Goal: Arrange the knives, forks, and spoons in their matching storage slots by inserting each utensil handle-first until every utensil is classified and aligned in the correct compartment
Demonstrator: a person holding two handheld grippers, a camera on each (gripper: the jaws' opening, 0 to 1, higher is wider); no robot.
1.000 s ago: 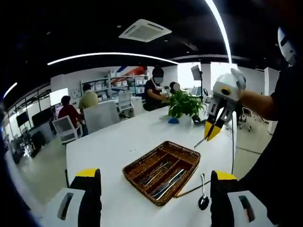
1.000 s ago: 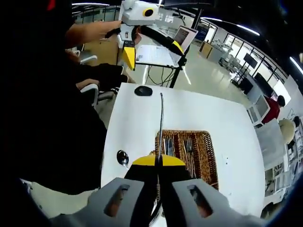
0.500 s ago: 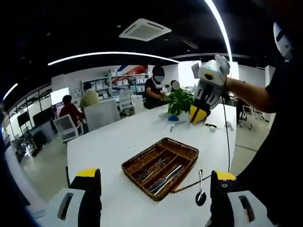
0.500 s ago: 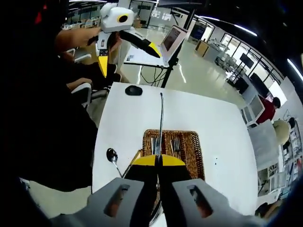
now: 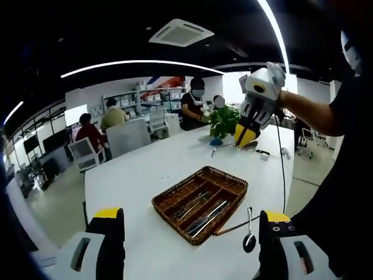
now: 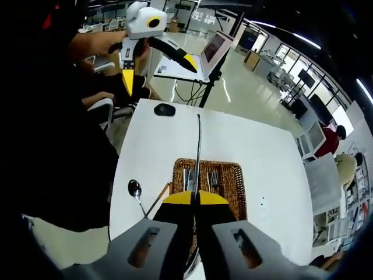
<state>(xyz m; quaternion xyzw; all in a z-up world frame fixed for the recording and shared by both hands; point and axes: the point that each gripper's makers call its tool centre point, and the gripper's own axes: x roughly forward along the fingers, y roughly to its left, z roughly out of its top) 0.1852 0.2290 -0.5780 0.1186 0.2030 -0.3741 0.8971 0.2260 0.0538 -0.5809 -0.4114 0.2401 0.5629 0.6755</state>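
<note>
My right gripper (image 6: 195, 198) has its fingers clamped on 1 utensil (image 6: 198, 151), held high above the wicker tray (image 5: 230, 186) to line up its slot; left gripper (image 5: 189, 219) spread, empty — a spoon (image 5: 249, 236) waits on the surface (image 5: 145, 175).

A brown woven wicker tray (image 5: 228, 182) sits on the plain white table (image 5: 145, 175), silver cutlery (image 5: 201, 211) gleaming inside it. Each hand-held gripper (image 6: 196, 198) is white-grey with yellow-tipped black jaws. The potted plant (image 5: 223, 123) is leafy green.
</note>
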